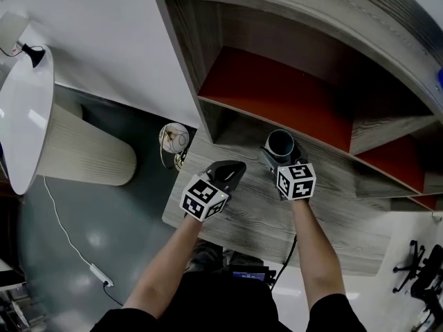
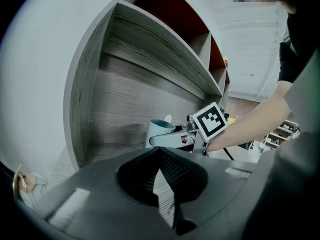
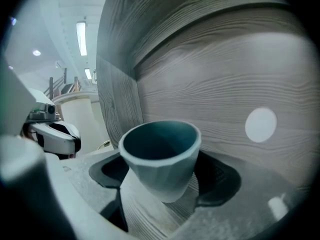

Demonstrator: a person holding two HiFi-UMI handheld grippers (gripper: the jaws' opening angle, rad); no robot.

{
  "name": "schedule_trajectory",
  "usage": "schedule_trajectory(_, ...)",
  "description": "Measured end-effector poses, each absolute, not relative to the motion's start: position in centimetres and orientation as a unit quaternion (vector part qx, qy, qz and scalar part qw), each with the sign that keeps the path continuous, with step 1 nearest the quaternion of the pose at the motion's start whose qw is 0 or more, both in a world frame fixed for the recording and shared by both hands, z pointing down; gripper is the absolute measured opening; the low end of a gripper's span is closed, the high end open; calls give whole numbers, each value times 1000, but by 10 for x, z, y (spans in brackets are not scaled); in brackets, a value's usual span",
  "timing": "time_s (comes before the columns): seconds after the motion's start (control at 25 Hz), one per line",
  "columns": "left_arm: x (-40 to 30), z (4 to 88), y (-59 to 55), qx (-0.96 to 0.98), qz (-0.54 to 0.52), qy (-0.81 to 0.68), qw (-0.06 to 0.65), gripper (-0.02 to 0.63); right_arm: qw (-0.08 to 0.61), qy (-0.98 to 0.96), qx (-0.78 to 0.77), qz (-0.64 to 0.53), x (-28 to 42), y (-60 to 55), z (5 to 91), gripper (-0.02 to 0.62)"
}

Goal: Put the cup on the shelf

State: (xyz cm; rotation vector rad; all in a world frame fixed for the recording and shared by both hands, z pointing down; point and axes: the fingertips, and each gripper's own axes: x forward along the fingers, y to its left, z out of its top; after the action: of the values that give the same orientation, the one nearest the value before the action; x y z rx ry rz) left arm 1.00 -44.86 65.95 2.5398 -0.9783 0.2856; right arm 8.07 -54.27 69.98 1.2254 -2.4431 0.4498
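Right gripper view shows the single teal cup (image 3: 160, 156) clamped upright between the jaws of the right gripper (image 3: 163, 178). It seems to hang just above the wood-grain shelf (image 3: 240, 84) board, near the back panel. By my judgement the carry is almost finished, with setting down and release left. The left gripper (image 2: 162, 184) has its jaws closed on nothing. Count: one cup, two grippers, one shelf.

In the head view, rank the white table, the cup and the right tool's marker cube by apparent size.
1. White table.
2. Marker cube and cup: about alike, cube nearer the camera.
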Motion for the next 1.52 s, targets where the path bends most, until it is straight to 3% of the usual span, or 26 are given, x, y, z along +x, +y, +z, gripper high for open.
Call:
schedule_trajectory(0.12,10,653,-446,909,103,-349,201,-5,188,-865,434,168,83,-536,697,421)
schedule_trajectory(0.84,36,596,-415,922,104,-323,188,-5,150,-872,416,209,129,-442,613,411)
schedule_trajectory(0.96,42,586,-408,926,103,-316,180,-3,129,-876,418,203,140,-425,591,324)
schedule_trajectory(1.04,48,580,-403,928,100,-312,178,-5,118,-877,425,194,148,-414,579,205)
schedule_trajectory(1.24,66,562,-390,935,84,-299,172,-5,89,-876,439,181,161,-396,558,3)
schedule_trajectory(1.52,74,550,-378,939,74,-291,165,-5,86,-881,423,194,151,-372,560,-3)
